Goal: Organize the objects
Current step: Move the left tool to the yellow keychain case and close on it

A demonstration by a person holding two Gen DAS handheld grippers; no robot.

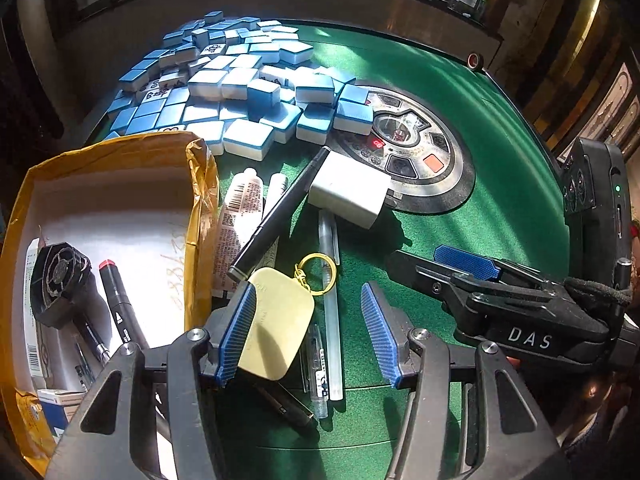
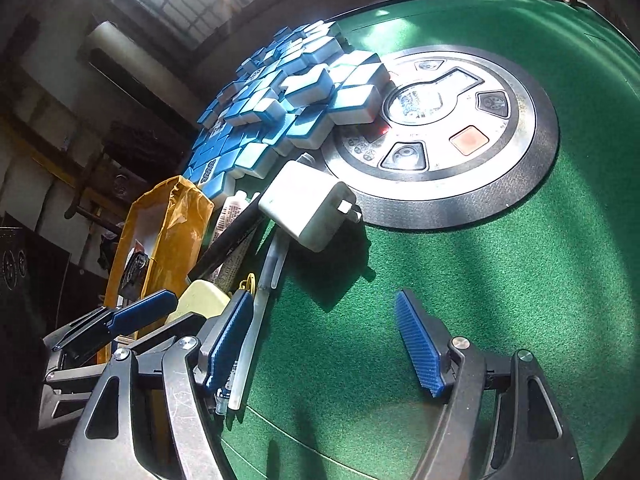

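Note:
A pale yellow tag (image 1: 277, 326) on a gold key ring (image 1: 318, 273) lies on pens on the green table, between the fingers of my open left gripper (image 1: 312, 334). The tag touches the left pad (image 1: 240, 328). A white charger (image 1: 349, 194), a black pen (image 1: 280, 212), a clear pen (image 1: 332, 320) and a white tube (image 1: 238, 216) lie beyond. A cardboard box (image 1: 200, 184) at the left holds a black fan (image 1: 60, 284) and a marker (image 1: 116, 304). My right gripper (image 2: 328, 344) is open and empty over bare felt; the charger (image 2: 308, 210) lies ahead of it.
A heap of blue-and-white mahjong tiles (image 1: 224, 88) covers the far left of the table. A round metal control panel (image 1: 416, 148) is set in the table's centre. The right gripper's body (image 1: 520, 304) sits close at the right of the left wrist view.

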